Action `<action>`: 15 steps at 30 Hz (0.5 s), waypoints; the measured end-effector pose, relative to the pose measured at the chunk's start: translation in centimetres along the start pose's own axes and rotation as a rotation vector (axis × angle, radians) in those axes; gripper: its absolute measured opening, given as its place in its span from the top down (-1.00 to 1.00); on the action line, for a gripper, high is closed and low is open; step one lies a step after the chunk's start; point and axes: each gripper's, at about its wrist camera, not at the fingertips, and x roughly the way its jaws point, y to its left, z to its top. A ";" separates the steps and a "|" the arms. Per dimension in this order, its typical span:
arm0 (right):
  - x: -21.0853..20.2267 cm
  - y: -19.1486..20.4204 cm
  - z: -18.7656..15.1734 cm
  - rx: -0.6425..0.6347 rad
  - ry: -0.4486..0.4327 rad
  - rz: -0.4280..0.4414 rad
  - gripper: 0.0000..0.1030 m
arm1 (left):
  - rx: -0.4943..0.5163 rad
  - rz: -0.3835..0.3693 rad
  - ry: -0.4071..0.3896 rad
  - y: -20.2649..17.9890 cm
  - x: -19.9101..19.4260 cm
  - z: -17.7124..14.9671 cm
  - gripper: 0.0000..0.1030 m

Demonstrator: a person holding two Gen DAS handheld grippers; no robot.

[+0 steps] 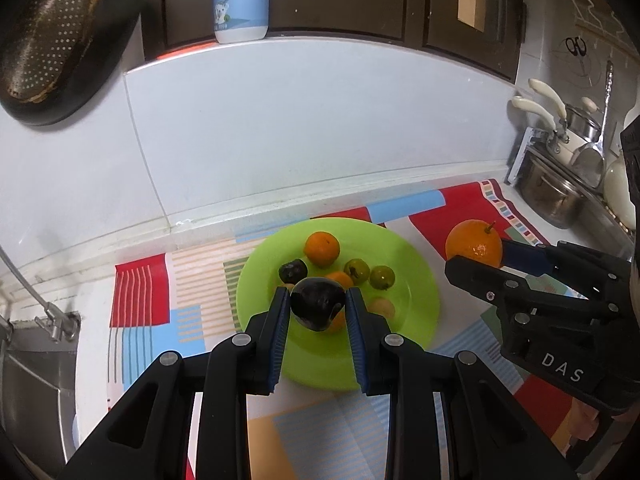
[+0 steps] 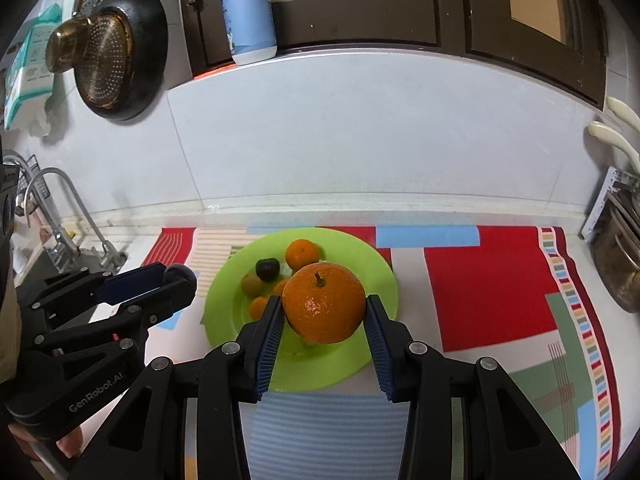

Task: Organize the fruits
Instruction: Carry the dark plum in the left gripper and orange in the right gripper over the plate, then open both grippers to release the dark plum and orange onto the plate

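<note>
A green plate (image 1: 416, 304) lies on the patterned mat and holds several small fruits: a small orange (image 1: 322, 249), a dark plum (image 1: 293, 271) and two green fruits (image 1: 382, 277). My left gripper (image 1: 317, 304) is shut on a dark plum (image 1: 316, 307) and holds it above the plate. My right gripper (image 2: 324, 312) is shut on a large orange (image 2: 324, 303) above the plate's (image 2: 380, 276) near side. The right gripper with its orange (image 1: 474, 245) also shows in the left wrist view, to the right of the plate.
A colourful mat (image 2: 488, 292) covers the counter. A sink with a tap (image 2: 60, 216) is at the left. Steel pots (image 1: 552, 196) stand at the right. A bottle (image 2: 248, 12) stands on the ledge behind, and a pan (image 2: 116, 56) hangs on the wall.
</note>
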 end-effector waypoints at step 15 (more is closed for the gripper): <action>6.1 -1.5 0.7 0.000 0.068 0.012 0.19 | 0.025 -0.012 0.043 0.8 5.5 1.5 0.45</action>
